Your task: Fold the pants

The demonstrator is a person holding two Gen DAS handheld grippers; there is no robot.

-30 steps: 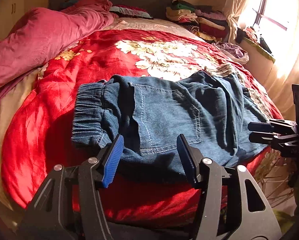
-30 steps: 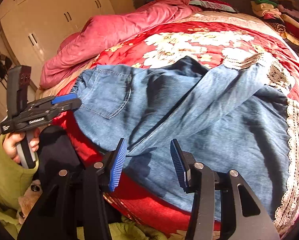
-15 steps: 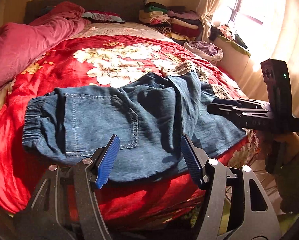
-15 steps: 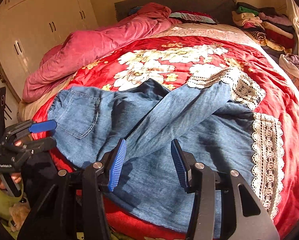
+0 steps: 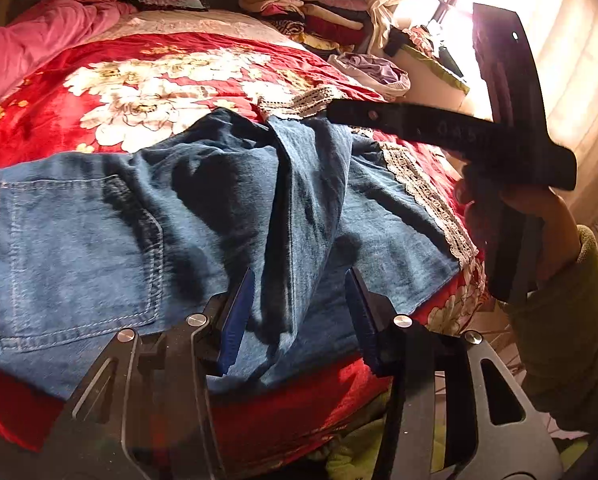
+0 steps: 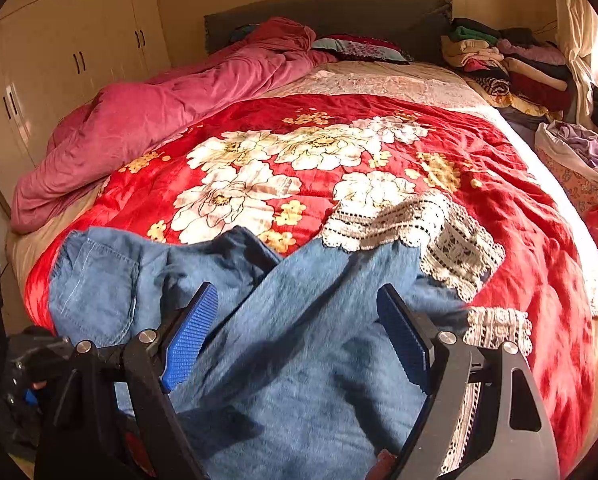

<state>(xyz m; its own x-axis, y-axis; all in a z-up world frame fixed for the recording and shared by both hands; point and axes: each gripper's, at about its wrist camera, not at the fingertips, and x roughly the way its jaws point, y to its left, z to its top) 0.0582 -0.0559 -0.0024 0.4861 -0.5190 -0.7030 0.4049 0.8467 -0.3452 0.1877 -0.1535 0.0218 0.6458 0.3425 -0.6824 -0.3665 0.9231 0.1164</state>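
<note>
The jeans (image 6: 283,360) lie along the near edge of the bed (image 6: 539,240), on the red flowered blanket (image 6: 259,184), their long axis running across it: the back pocket end points toward the pink duvet (image 6: 159,120) side, the lace-trimmed hems toward the window side, with one leg folded slantwise over the other. My left gripper (image 5: 299,316) has just been narrowing its jaws, which stand part-open over that folded leg without pressing on it. My right gripper (image 6: 299,336) has just been spreading wide above the crossed legs, gripping nothing.
</note>
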